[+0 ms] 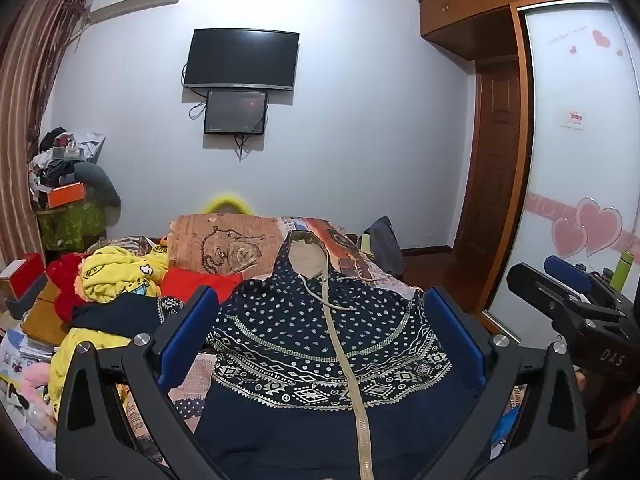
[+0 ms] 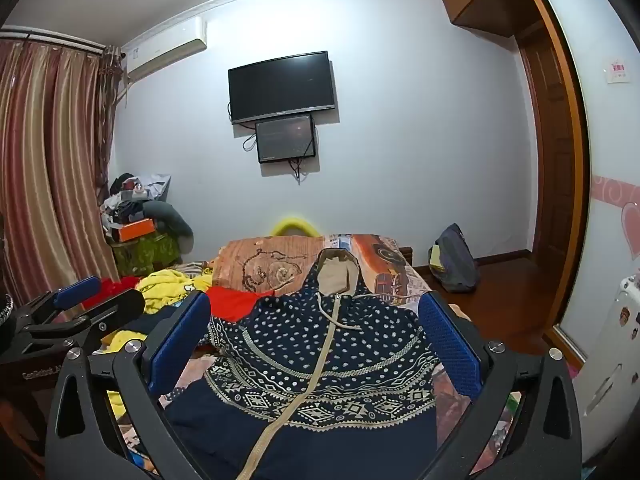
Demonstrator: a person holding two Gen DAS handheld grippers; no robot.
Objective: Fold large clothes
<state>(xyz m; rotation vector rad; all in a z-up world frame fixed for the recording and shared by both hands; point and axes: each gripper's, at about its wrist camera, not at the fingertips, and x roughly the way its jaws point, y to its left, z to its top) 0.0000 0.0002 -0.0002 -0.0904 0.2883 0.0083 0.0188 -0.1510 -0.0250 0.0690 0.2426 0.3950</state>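
Observation:
A navy hooded zip jacket (image 1: 320,344) with white dots, geometric bands and a beige hood lies front up on the bed, hood away from me; it also shows in the right wrist view (image 2: 320,364). My left gripper (image 1: 320,320) is open and empty, held above the jacket's chest, blue pads wide apart. My right gripper (image 2: 316,328) is open and empty above the same jacket. The right gripper also shows at the right edge of the left wrist view (image 1: 576,292), and the left gripper at the left edge of the right wrist view (image 2: 80,300).
A pile of yellow, red and dark clothes (image 1: 116,280) lies left of the jacket. A patterned bedspread (image 1: 224,248) covers the bed. A cluttered stand (image 1: 68,200) is at the far left, a dark bag (image 2: 456,260) on the floor at right, a wardrobe (image 1: 580,160) beyond.

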